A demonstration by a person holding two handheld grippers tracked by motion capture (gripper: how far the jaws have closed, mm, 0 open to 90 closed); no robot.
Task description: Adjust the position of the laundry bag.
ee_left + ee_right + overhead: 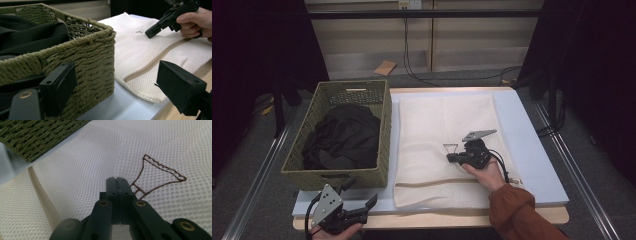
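While the white mesh laundry bag (pixel 444 145) lies flat on the counter (pixel 537 150) just right of the woven basket (pixel 384 145) of dark clothes (pixel 344 137), its zipper (pixel 152 62) running along the near edge, the right tongs (pixel 451 158) rest closed on the mesh by the embroidered mark (pixel 160 176), jaws pressed together, perhaps pinching the top layer to lift it; the left tongs (pixel 362 197) wait wide open at the counter's near corner, free to help
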